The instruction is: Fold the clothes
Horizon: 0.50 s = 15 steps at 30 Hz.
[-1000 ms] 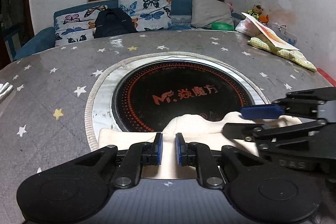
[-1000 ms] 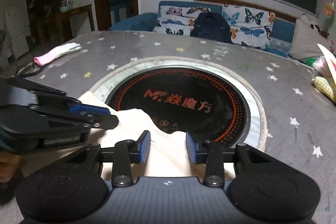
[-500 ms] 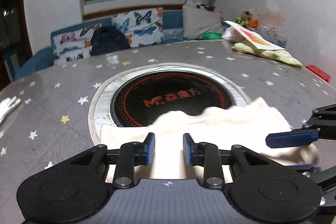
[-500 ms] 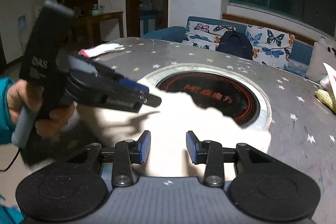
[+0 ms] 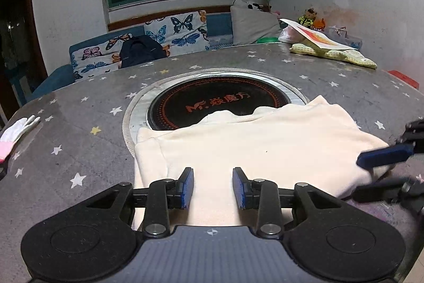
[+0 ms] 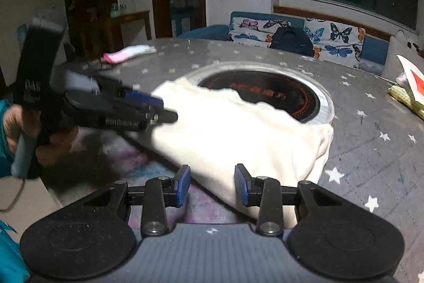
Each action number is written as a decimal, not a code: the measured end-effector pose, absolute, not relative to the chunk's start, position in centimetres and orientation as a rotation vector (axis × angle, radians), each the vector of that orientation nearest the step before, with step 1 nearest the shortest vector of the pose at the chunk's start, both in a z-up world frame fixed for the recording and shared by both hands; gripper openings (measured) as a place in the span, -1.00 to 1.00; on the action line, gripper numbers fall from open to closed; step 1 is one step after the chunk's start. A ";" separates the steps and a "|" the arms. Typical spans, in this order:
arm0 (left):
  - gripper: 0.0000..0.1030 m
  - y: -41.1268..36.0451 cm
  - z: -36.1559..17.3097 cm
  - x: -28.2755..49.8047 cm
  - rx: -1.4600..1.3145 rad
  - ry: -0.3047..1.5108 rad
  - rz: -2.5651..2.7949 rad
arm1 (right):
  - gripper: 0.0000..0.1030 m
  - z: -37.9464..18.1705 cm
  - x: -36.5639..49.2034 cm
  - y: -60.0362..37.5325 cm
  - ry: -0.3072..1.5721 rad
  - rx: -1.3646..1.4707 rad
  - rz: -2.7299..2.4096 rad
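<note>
**Letting go after a fold**

I have the cream garment (image 5: pixel 254 147) lying doubled over on the near side of the starred tabletop (image 5: pixel 87 108), its far edge lapping onto the dark round cooktop (image 5: pixel 220 102) set in the middle. It sits there because that is the flattest open stretch within my reach; the white glove (image 5: pixel 16 131) and the yellow cloth (image 5: pixel 331 55) with a sheet of paper on it are well apart at the sides.

My left tool (image 5: pixel 213 187) is spreading its jaws right now. The cloth shows in the gap below the blue pads, but they do not press on it, so I read that side as released.

My right tool (image 6: pixel 212 184) stands partly apart over the garment's near corner; its pads are clear of the fabric too, gripping nothing.

Both point down at a slant over the near hem, which I judge suits either smoothing the layer or picking up an edge for another fold.
</note>
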<state>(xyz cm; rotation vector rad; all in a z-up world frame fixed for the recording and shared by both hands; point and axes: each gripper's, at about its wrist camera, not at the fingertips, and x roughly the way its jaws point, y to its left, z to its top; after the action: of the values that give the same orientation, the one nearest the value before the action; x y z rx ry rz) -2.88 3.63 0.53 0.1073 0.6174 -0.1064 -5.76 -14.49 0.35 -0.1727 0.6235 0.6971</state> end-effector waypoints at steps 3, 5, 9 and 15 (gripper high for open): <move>-0.27 4.0 0.4 -3.1 0.100 0.620 -0.104 | -0.27 0.3 -4.7 -15.6 0.643 -0.122 0.653; -0.27 4.2 0.3 -3.3 0.092 0.621 -0.104 | -0.27 -0.3 -3.9 -16.1 0.693 -0.106 0.641; -0.25 4.5 0.8 -3.7 0.083 0.616 -0.106 | -0.27 1.0 -2.5 -16.2 0.650 -0.111 0.642; -0.24 4.9 0.7 -3.5 0.061 0.630 -0.096 | -0.26 1.4 2.7 -15.0 0.642 -0.103 0.607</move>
<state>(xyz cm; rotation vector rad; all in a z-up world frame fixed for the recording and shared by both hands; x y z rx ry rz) -3.46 4.95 0.69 0.0613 0.6298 -0.0961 2.72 -14.97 1.42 -0.1026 0.6422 0.6074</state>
